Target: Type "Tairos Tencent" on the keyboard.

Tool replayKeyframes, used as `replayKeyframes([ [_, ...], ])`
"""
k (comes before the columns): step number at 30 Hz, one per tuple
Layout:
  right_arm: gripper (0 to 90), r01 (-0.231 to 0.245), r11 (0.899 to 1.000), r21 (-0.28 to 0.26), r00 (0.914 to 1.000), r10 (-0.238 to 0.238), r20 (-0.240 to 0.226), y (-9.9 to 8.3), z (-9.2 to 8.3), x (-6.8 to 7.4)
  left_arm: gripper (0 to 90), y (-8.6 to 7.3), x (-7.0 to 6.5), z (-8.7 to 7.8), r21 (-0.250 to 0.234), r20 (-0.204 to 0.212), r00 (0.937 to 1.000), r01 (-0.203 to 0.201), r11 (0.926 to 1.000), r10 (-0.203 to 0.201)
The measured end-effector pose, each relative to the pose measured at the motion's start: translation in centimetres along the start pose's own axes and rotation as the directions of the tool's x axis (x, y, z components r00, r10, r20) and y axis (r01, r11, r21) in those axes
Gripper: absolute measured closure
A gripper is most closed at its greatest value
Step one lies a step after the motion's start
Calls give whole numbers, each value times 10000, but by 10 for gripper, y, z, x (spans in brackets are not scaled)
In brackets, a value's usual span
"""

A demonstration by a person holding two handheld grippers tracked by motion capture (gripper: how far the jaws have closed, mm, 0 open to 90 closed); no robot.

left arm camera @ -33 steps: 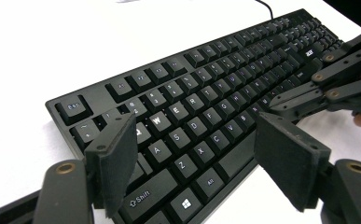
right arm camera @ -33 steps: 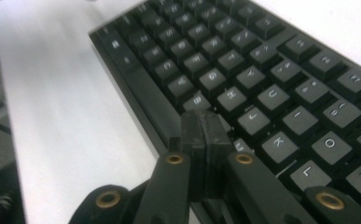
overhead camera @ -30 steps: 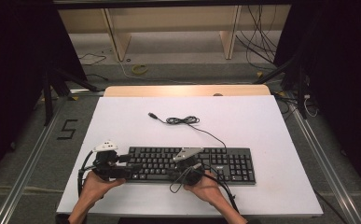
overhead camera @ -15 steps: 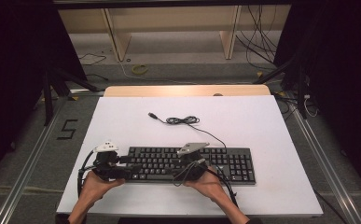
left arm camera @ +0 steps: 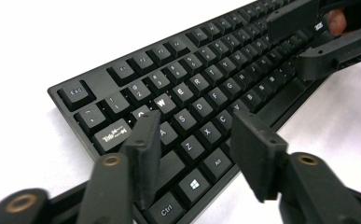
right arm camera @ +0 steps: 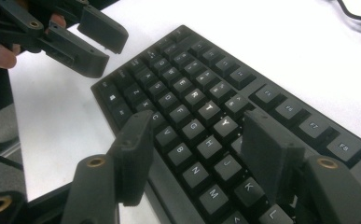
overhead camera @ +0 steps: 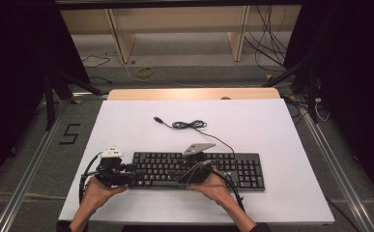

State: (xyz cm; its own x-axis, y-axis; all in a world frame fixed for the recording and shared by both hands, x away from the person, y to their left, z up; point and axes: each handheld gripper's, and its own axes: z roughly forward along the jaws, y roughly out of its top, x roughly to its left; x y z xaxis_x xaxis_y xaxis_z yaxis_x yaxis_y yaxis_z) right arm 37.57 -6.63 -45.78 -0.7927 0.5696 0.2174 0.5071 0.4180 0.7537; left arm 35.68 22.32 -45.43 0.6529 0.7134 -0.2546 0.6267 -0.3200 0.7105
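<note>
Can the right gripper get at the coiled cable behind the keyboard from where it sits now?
Probably yes. The right gripper hovers open over the keyboard, holding nothing, and the coiled cable lies just past the keyboard's far edge on bare white table. Only the keyboard lies between; passing above it should do.

My view: both grippers black, left gripper [overhead camera: 126,173] and right gripper [overhead camera: 201,170]; flat rectangular pads [left arm camera: 257,156], brass pivot screws behind them, black cables trailing.
</note>
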Motion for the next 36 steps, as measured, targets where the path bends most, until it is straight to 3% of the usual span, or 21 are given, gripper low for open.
replayKeyframes([
  [6,467,116,9999,46,9998,-116,135,4,6,-1,682,-1,1,3,384,-185,9997,-129,9992,136],
  [16,532,90,9998,185,9996,-96,283,12,16,-1,825,-4,4,7,825,-360,9987,-318,9961,348],
  [23,668,50,9991,428,9992,-67,393,16,26,-2,879,-6,6,8,922,-392,9985,-341,9952,378],
  [26,765,77,9986,519,9990,-99,426,19,31,-2,888,-6,6,8,955,-415,9984,-338,9948,380],
  [36,885,94,9970,765,9989,-128,445,22,41,-1,889,-6,6,11,1094,-422,9982,-367,9933,416],
])
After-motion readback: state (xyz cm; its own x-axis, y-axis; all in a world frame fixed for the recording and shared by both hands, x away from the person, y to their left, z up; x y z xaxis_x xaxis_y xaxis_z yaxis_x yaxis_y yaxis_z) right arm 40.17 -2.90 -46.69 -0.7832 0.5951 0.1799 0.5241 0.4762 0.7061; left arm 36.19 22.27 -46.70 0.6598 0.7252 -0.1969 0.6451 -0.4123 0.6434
